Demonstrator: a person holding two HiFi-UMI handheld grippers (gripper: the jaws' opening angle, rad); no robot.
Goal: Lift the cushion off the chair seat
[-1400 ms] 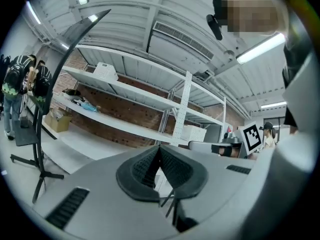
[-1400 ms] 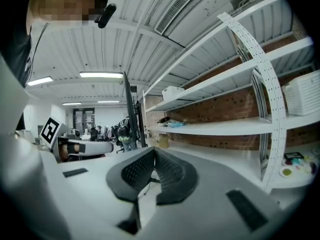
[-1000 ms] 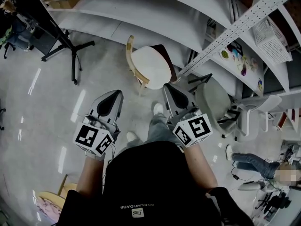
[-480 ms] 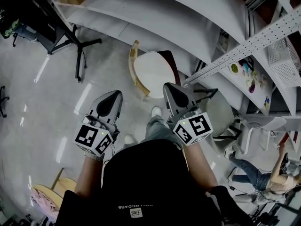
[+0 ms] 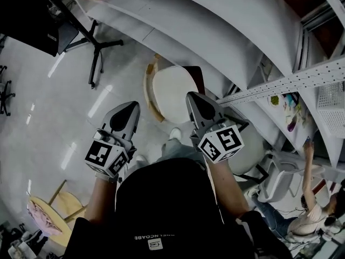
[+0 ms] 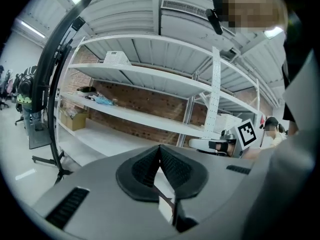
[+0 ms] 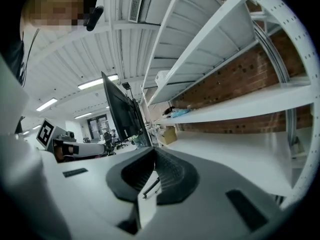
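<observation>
While both pairs of jaws are being kept clenched on nothing, left gripper (image 5: 126, 109) and right gripper (image 5: 195, 99) are being brought nearer the chair (image 5: 146, 88) than a second ago. Cushion (image 5: 172, 88): being borne on the seat, between the tips. Shelving (image 5: 178, 15) is being met just behind the chair; open floor (image 5: 64, 107) is being left at its left.

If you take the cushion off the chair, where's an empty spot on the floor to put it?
The shiny grey floor left of the wooden chair is bare, between the black stand's legs and the low wooden seat. The right is crowded with a grey office chair and a person.
</observation>
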